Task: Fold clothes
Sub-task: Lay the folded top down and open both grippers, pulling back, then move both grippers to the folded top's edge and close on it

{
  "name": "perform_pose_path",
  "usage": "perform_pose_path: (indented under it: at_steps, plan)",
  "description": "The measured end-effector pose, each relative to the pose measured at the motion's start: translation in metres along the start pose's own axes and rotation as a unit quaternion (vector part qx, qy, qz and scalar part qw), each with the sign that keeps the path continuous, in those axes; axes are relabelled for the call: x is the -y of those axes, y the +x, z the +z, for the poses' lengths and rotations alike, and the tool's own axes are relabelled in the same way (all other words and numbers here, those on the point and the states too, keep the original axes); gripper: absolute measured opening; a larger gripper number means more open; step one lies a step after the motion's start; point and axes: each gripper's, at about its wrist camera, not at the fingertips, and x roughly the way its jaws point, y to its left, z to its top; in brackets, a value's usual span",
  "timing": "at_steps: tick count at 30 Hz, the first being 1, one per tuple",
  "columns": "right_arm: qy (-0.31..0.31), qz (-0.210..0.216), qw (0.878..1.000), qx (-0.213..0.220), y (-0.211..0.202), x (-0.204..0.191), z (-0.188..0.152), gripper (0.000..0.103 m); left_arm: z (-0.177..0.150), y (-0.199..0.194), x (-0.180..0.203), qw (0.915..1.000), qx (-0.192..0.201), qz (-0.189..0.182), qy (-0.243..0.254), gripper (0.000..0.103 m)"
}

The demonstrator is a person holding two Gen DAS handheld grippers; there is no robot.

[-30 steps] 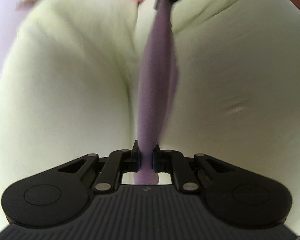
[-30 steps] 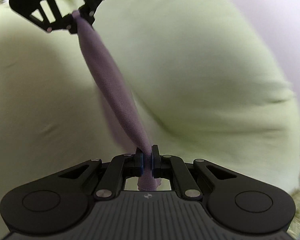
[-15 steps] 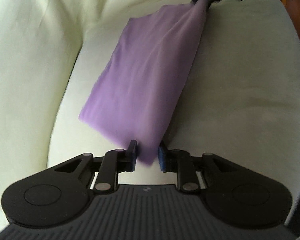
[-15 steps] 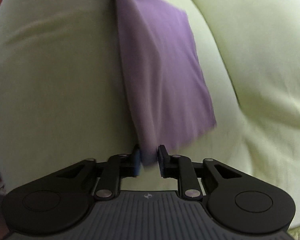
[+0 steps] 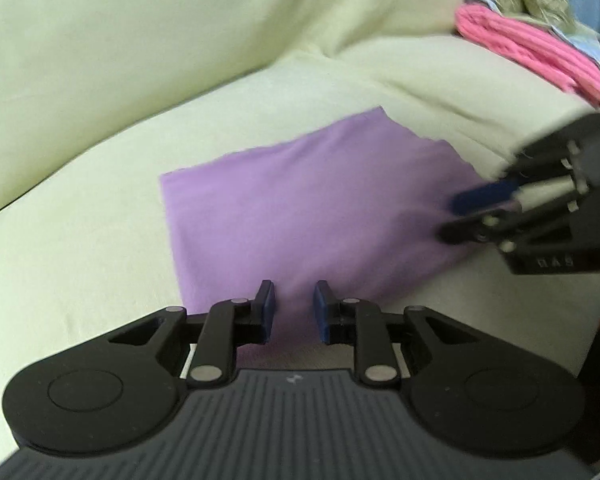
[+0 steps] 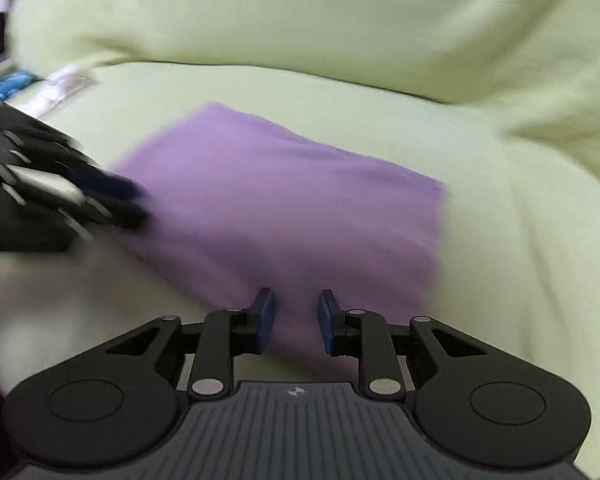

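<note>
Stretched taut a second ago, the purple cloth is now laid flat on the pale green cushion. Both the left gripper and right gripper are seen parted, nothing clamped. Soft, light, limp fabric; best pinched at corners.

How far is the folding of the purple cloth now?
Done: the purple cloth lies flat as a folded rectangle on the green cushion. In hand: nothing is gripped; the left hand-held gripper and the right hand-held gripper are both open at its near edge. Left: perhaps one more fold or moving it away. The pink garment behind looks bunched; I cannot tell if it is folded.
</note>
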Motion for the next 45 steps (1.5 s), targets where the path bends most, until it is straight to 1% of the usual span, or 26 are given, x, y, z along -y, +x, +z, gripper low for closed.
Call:
perform_pose_path:
  at_steps: [1,3,5,6,7,8,10,11,12,15,17,18,23,27,29,31,34,38,41,42,43,45]
  plan:
    - [0.021,-0.018,1.0,0.003,-0.005,0.008,-0.009,0.029,-0.002,-0.004,0.002,0.9996,-0.006,0.027,-0.011,0.02]
    - [0.07,-0.048,0.996,0.012,-0.023,0.022,-0.023,0.029,-0.006,-0.023,0.014,0.9963,-0.026,0.073,-0.038,0.02]
    - [0.13,-0.038,0.99,0.028,-0.063,0.025,-0.029,0.029,-0.007,-0.052,0.028,0.9901,-0.053,0.107,-0.074,0.019]
    - [0.159,-0.033,0.986,0.035,-0.083,0.027,-0.033,0.031,-0.008,-0.07,0.037,0.9886,-0.054,0.112,-0.085,0.022]
    - [0.179,-0.013,0.983,0.044,-0.104,0.026,-0.036,0.04,-0.01,-0.089,0.046,0.9881,-0.049,0.113,-0.092,0.032]
    - [0.184,-0.01,0.981,0.054,-0.12,0.019,-0.037,0.048,-0.015,-0.108,0.054,0.9878,-0.039,0.114,-0.097,0.035]
    - [0.188,-0.013,0.98,0.071,-0.154,0.008,-0.044,0.052,-0.024,-0.14,0.069,0.9866,-0.022,0.123,-0.104,0.036]
    - [0.191,-0.016,0.979,0.073,-0.173,0.025,-0.052,0.052,-0.028,-0.154,0.076,0.9857,-0.015,0.128,-0.108,0.036]
    - [0.198,-0.013,0.978,0.071,-0.183,0.018,-0.056,0.053,-0.032,-0.166,0.084,0.9851,-0.009,0.129,-0.114,0.037]
    - [0.202,-0.003,0.977,0.07,-0.208,0.002,-0.069,0.057,-0.041,-0.185,0.101,0.9845,0.001,0.118,-0.13,0.042]
    - [0.192,-0.004,0.979,0.072,-0.228,-0.004,-0.081,0.064,-0.046,-0.19,0.11,0.984,0.005,0.122,-0.129,0.042]
    - [0.186,-0.01,0.98,0.071,-0.23,-0.01,-0.083,0.064,-0.047,-0.191,0.112,0.9836,0.006,0.123,-0.132,0.042]
    - [0.177,-0.01,0.981,0.073,-0.229,-0.022,-0.086,0.065,-0.056,-0.21,0.111,0.9826,0.01,0.121,-0.14,0.042]
    - [0.175,-0.011,0.982,0.069,-0.232,-0.033,-0.088,0.068,-0.057,-0.207,0.103,0.9816,0.005,0.12,-0.149,0.043]
    - [0.174,-0.01,0.983,0.062,-0.229,-0.035,-0.087,0.069,-0.056,-0.2,0.097,0.9819,-0.001,0.112,-0.152,0.044]
    - [0.17,-0.007,0.984,0.054,-0.218,-0.033,-0.082,0.07,-0.054,-0.191,0.09,0.9822,-0.006,0.105,-0.156,0.045]
    - [0.162,-0.005,0.986,0.049,-0.199,-0.022,-0.077,0.073,-0.047,-0.171,0.075,0.9834,-0.016,0.091,-0.156,0.045]
    - [0.169,0.007,0.984,0.046,-0.169,0.004,-0.07,0.075,-0.032,-0.138,0.034,0.9831,-0.035,0.072,-0.165,0.045]
    - [0.176,0.008,0.983,0.056,-0.144,0.029,-0.057,0.075,-0.013,-0.111,0.005,0.9842,-0.03,0.067,-0.161,0.046]
    - [0.178,0.009,0.982,0.061,-0.136,0.038,-0.052,0.075,-0.005,-0.101,-0.004,0.9848,-0.026,0.064,-0.16,0.051]
    - [0.18,0.009,0.981,0.065,-0.128,0.046,-0.047,0.075,0.002,-0.091,-0.013,0.9851,-0.023,0.061,-0.159,0.06]
    - [0.178,0.008,0.981,0.07,-0.111,0.059,-0.039,0.076,0.013,-0.071,-0.028,0.9844,-0.013,0.058,-0.166,0.07]
